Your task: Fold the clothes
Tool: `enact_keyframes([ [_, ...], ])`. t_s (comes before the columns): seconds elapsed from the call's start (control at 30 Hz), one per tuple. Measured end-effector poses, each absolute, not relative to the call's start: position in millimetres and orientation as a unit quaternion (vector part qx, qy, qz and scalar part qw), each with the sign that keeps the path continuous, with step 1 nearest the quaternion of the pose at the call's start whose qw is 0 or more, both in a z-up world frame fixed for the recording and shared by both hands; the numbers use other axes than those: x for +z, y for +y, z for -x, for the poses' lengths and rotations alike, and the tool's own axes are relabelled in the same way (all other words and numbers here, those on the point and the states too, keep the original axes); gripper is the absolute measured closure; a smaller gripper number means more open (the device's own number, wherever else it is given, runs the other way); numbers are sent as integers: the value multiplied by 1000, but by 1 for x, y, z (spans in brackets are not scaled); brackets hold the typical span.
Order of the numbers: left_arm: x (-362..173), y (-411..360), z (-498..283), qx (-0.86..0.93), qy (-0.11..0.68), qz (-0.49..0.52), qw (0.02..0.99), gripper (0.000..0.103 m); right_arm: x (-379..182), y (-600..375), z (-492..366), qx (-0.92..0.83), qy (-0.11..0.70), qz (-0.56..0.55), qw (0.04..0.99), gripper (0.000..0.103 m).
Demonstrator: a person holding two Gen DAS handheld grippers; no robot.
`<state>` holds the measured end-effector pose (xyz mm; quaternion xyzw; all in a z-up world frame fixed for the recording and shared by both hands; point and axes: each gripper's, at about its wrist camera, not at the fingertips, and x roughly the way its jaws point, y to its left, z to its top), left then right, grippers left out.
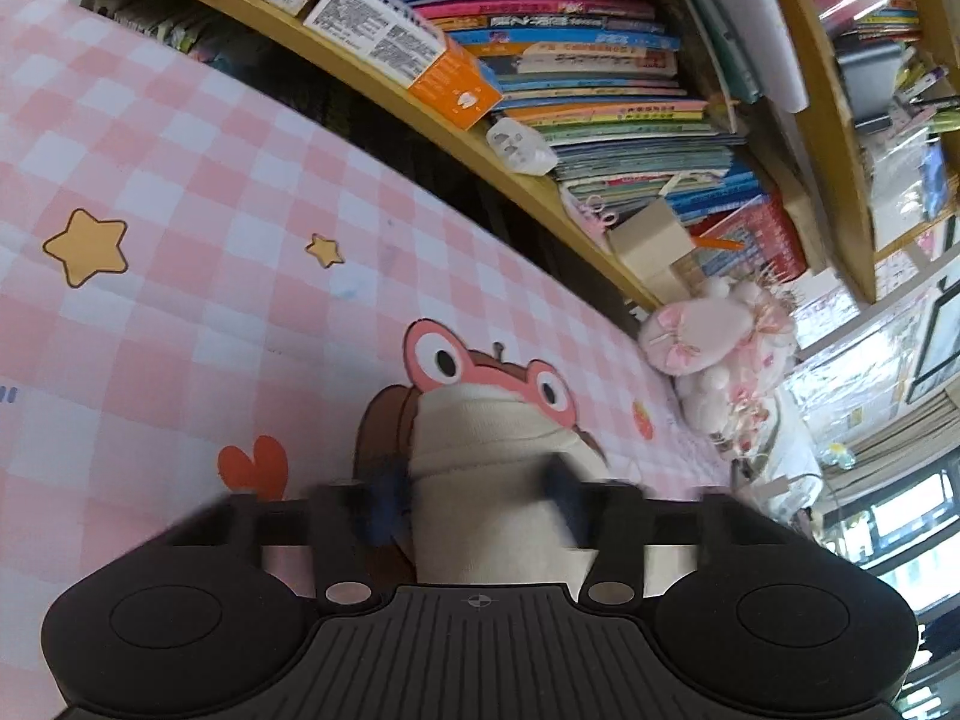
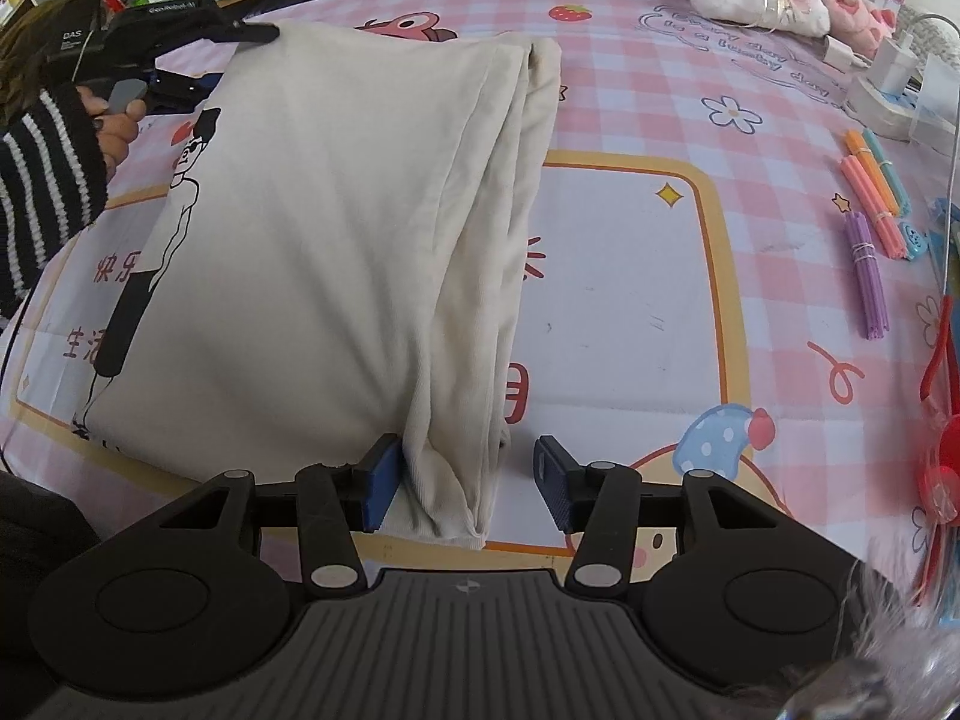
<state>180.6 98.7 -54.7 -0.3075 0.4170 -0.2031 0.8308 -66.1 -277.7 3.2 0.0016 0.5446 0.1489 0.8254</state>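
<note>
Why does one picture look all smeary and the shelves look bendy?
Left wrist view: the fingertips of the left hand-held gripper and the cream shirt are smeared by motion blur, and the fisheye lens curves the bookshelf. Right wrist view: much sharper, evenly lit, though the pink checked tablecloth bulges at the edges.

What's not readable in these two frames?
- Left tool: fingertips motion-blurred in the left wrist view; the cream shirt fills the gap, so the grip is unclear.
- Shirt print: wraps over the folded edge in the right wrist view, cut off.
- Left hand: mostly hidden behind the tool body.
- Bookshelf: titles too small.
</note>
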Motion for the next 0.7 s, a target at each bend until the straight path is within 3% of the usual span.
enact_keyframes([
  [0.03, -49, 96, -177, -208, 405, 293, 841, 91, 3, -278, 66, 149, 545, -3, 825, 56],
  [0.1, -32, 81, -163, -230, 358, 220, 878, 91, 3, -279, 67, 149, 545, -7, 825, 56],
  [0.17, -32, 73, -163, -224, 359, 179, 888, 90, 3, -280, 68, 148, 544, -10, 826, 56],
  [0.27, -46, 79, -175, -197, 392, 202, 876, 82, 4, -279, 68, 149, 544, -10, 825, 56],
  [0.47, -45, 75, -179, -186, 404, 186, 876, 79, 5, -278, 71, 148, 543, -9, 827, 54],
  [0.5, -43, 74, -179, -181, 407, 182, 877, 69, 5, -277, 71, 149, 543, -7, 827, 53],
  [0.53, -39, 76, -177, -170, 407, 182, 878, 50, 5, -276, 72, 150, 542, -5, 827, 52],
  [0.6, -30, 82, -169, -149, 396, 191, 886, 32, 4, -273, 73, 154, 541, 0, 827, 49],
  [0.7, -20, 99, -149, -141, 372, 226, 889, 32, 4, -271, 75, 159, 538, 7, 827, 44],
])
